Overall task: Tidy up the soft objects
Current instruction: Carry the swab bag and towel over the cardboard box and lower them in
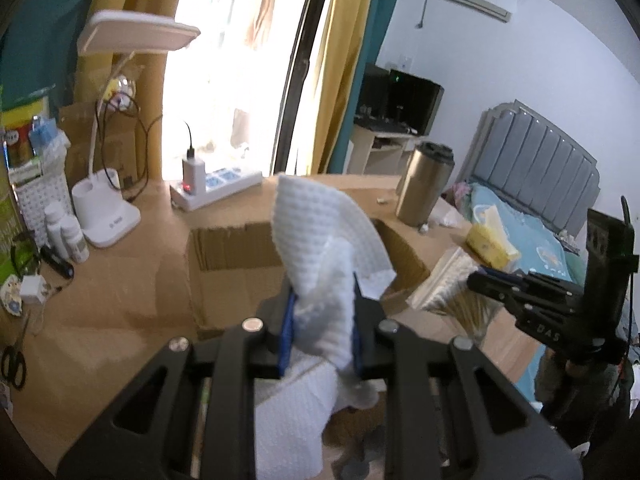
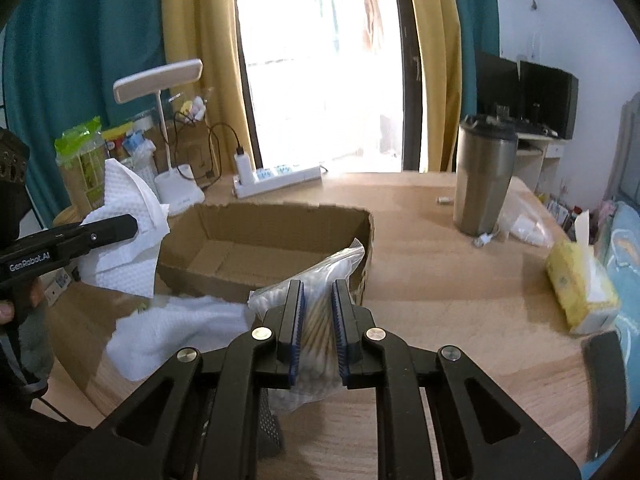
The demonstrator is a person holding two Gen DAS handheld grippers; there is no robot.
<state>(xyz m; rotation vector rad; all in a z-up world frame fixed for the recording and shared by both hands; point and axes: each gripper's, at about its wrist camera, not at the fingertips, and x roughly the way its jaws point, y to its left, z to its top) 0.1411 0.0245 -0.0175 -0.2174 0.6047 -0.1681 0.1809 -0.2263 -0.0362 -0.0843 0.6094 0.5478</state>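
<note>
My left gripper is shut on a white textured cloth and holds it above the near edge of an open cardboard box. The cloth hangs down below the fingers. In the right wrist view the left gripper shows at the left with the cloth. My right gripper is shut on a clear bag of cotton swabs at the box's near right corner. The bag also shows in the left wrist view. The box looks empty inside.
On the wooden table: a steel tumbler, a yellow tissue pack, a white power strip, a desk lamp, small bottles, scissors. More white cloth lies at the table's near edge. A bed is to the right.
</note>
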